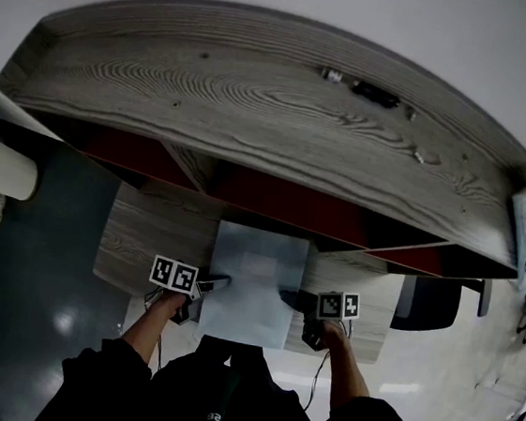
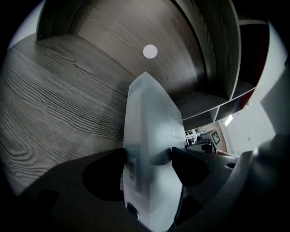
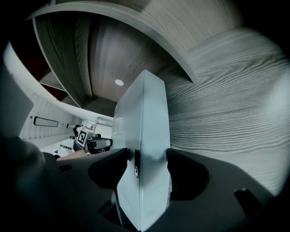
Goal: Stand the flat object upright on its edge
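Gray wood is all around. A big curved shelf top (image 1: 257, 100) fills the upper part of the head view, and a lower gray board (image 1: 147, 234) sits under it near the middle. Dark red walls (image 1: 274, 197) show between the two.

The flat thing (image 1: 253, 279) is pale blue-gray and looks square. It is in the lower middle of the head view, over the lower board, with its wide face turned up at me. I cannot tell if its far edge rests on the board.

My left gripper (image 1: 209, 286) holds its left side. In the left gripper view the thin edge of the flat thing (image 2: 149, 131) runs up the middle. My two dark jaws stand wide, one on each side, and both press on it. A little striped label (image 2: 131, 171) sits by the left jaw.

My right gripper (image 1: 292, 301) holds the right side. In the right gripper view the jaws also stand wide and pinch the flat thing (image 3: 142, 136) by its thin edge.

A cube with square marks (image 1: 173, 275) rides on the left gripper, and another (image 1: 338, 305) rides on the right. A small white dot (image 2: 150, 51) shows on the wood near the top of the left gripper view.
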### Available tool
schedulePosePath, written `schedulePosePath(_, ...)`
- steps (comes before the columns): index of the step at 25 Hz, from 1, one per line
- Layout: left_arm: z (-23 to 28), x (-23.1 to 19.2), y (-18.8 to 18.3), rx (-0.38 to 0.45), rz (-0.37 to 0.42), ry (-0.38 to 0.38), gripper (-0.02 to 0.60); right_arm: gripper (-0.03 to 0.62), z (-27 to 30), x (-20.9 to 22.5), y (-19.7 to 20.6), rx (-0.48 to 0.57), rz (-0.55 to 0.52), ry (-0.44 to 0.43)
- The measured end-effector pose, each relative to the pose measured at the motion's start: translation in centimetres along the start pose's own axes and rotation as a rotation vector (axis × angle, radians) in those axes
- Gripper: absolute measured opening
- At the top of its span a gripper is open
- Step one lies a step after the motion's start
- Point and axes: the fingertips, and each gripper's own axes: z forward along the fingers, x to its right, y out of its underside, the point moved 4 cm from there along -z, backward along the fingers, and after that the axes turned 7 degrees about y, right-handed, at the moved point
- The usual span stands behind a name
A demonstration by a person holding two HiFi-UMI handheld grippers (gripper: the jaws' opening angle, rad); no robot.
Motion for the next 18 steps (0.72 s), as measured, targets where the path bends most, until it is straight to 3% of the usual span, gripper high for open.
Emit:
schedulePosePath(3, -0.2, 0.9, -0.3, 0.000, 0.044, 0.003, 0.334, 0.255, -0.9, -1.8, -0.1, 0.009, -0.004, -0.034)
schedulePosePath(6, -0.5, 2.1, -0.9, -0.004, 0.103, 0.003, 0.334, 0.255, -1.5, -0.7, 0.0, 0.020, -0.063, 0.016)
schedulePosePath(18, -2.1, 6.0, -2.2, 0.030, 0.311, 0.021, 0.334, 0.253, -4.7, -3.3, -0.1, 0.093, -0.208, 0.054)
